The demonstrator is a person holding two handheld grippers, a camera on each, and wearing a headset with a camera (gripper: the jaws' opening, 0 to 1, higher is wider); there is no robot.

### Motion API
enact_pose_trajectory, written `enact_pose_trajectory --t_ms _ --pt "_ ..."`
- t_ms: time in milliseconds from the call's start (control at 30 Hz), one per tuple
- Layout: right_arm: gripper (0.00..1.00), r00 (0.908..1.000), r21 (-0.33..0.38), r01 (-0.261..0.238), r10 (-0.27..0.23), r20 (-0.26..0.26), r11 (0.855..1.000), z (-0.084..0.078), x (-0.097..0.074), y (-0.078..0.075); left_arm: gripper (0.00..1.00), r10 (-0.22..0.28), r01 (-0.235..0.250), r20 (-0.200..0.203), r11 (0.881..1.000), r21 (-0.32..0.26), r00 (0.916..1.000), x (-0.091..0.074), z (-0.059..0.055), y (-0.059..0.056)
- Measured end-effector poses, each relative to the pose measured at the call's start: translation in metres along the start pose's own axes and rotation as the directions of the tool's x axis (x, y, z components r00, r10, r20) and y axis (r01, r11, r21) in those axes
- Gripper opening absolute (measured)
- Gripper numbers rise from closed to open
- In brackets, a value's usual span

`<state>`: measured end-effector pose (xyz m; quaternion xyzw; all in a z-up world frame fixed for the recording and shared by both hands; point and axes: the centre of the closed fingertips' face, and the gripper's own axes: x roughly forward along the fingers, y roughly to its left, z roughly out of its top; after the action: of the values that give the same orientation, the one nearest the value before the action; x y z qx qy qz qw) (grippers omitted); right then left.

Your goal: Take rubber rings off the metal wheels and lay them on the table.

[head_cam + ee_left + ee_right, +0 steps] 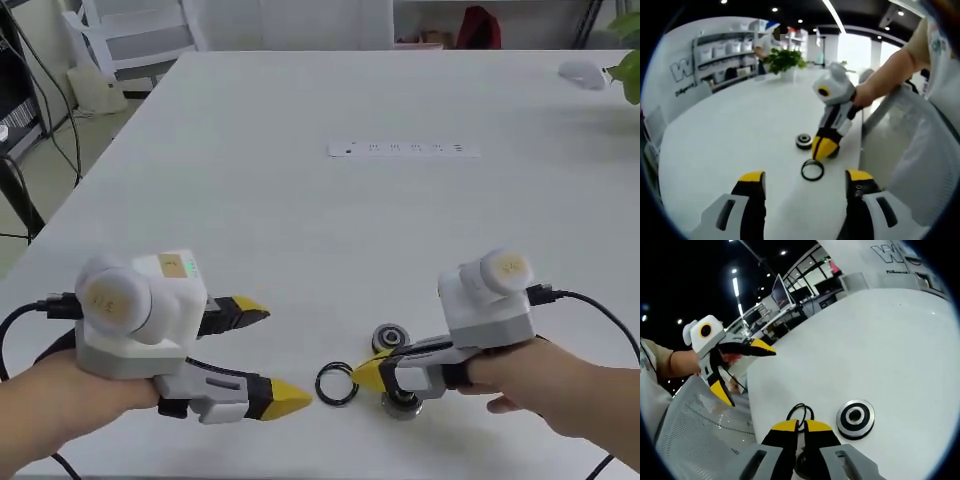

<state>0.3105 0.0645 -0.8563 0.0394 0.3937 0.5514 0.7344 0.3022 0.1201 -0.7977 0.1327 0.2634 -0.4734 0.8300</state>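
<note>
Step in hand, as I read it: one ring is off, next wheel to strip. The loose ring (pixel 337 384) lies flat on the worktop (pixel 300 200), close to its near edge, betw. the two grippers.

The right gripper (pixel 372 375) has jaws clenched, tips together, pointing at the ring. A wheel (pixel 400 404) sits under it. Can't tell whether the jaws nip it.

The left gripper (pixel 280 355) has jaws released and spread wide, nothing in them, tips just short of the ring.

The other wheel (pixel 388 338) stands free just past the right gripper, twd the far edge. It looks not yet stripped.

Doing it well:
- Pin the wheel w/ the right gripper, low & steady, so it can't roll.
- Get one left jaw tip under the ring's lip, not across the metal.
- Peel round the rim bit by bit, don't yank. Rubber prob. stretches and could snap back, or flick the wheel off the near edge.
- Lay the ring flat beside the first one, clear of both wheels.

Containers: the ring lies on bare worktop, not in a tray. A pot (pixel 788 74) twd the far right corner holds a green plant (pixel 782 59). The shelf bins (pixel 720 51) are beyond the worktop, contents too small to tell.
</note>
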Motion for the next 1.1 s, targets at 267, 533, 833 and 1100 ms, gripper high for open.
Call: enact_pose_trajectory --t_ms 267,533,833,1100 --pt "0.06 0.9999 -0.007 0.009 -0.009 0.005 1.0 0.001 -0.002 -0.002 0.66 -0.001 0.001 -0.004 1.0 0.0 1.0 0.0 0.0 0.0" --pt "0.1 0.9987 0.0 0.013 -0.013 0.049 1.0 0.014 -0.011 -0.003 0.65 0.001 -0.001 -0.003 1.0 0.001 1.0 0.001 0.002 0.003" --pt "0.15 0.9934 -0.004 0.035 -0.034 0.11 0.999 0.03 -0.024 -0.008 0.66 -0.004 0.004 -0.004 1.0 0.004 1.0 0.004 0.006 0.004" --pt "0.19 0.9851 -0.018 0.067 -0.064 0.159 0.998 0.043 -0.041 -0.017 0.66 -0.007 0.007 0.003 1.0 0.008 1.0 0.01 0.016 0.009"
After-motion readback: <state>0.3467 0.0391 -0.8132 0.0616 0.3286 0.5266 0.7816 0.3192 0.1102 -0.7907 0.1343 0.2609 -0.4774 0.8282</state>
